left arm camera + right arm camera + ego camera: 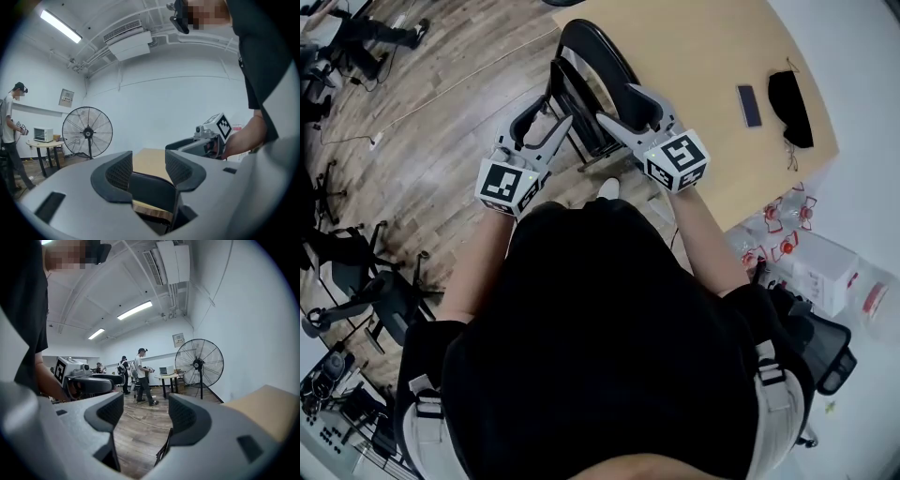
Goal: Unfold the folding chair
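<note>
Folding chair (598,49) is being seen still folded flat, standing upright on the wood floor (441,112) with its black back just beside the edge of the tan table (694,47), directly in front of the person. Both grippers are being held out at the chair's top, side by side and near each other. Left gripper (546,127) is being held at the chair's left side; in the left gripper view its jaws are being kept apart, with the chair's black back showing low in the gap and the table top beyond. Pads are not being seen pressing on it. Right gripper (617,105) is being held at the upper right of the back; in the right gripper view its jaws are also being kept apart, with only floor and the chair's thin black frame tubes showing low in the gap and nothing clamped. A phone (749,105) and a black item (789,108) are being left lying on the table, well apart from the chair. A large standing fan (199,363) and several people (142,376) are being seen in the background.
</note>
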Action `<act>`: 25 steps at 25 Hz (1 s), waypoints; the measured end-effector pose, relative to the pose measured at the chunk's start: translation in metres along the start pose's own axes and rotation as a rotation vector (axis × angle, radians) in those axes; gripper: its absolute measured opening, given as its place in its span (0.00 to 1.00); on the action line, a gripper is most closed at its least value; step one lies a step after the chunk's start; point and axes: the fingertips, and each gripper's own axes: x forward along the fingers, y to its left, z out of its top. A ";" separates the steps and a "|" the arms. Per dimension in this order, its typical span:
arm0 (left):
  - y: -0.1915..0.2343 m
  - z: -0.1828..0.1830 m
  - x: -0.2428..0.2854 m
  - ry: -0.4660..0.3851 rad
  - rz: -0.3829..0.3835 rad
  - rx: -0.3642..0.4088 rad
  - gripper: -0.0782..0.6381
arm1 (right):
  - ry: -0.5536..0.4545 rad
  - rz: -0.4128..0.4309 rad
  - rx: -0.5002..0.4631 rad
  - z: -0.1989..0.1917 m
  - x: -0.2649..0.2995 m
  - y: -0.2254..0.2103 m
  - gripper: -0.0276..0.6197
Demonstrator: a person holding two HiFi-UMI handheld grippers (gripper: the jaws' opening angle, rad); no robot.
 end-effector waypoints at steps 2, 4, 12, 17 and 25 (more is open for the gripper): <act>0.001 0.000 0.010 0.001 0.012 0.001 0.41 | 0.015 0.009 0.004 -0.004 0.004 -0.011 0.50; 0.003 -0.001 0.018 0.006 0.011 0.005 0.40 | 0.034 0.005 0.009 -0.009 0.009 -0.020 0.50; 0.026 -0.010 0.034 -0.001 -0.041 0.006 0.40 | 0.113 -0.082 0.034 -0.027 0.035 -0.046 0.50; 0.042 -0.017 0.048 -0.007 -0.082 -0.004 0.40 | 0.158 -0.136 0.045 -0.032 0.050 -0.065 0.50; 0.059 -0.031 0.069 -0.017 -0.135 0.001 0.40 | 0.249 -0.207 0.070 -0.051 0.071 -0.095 0.50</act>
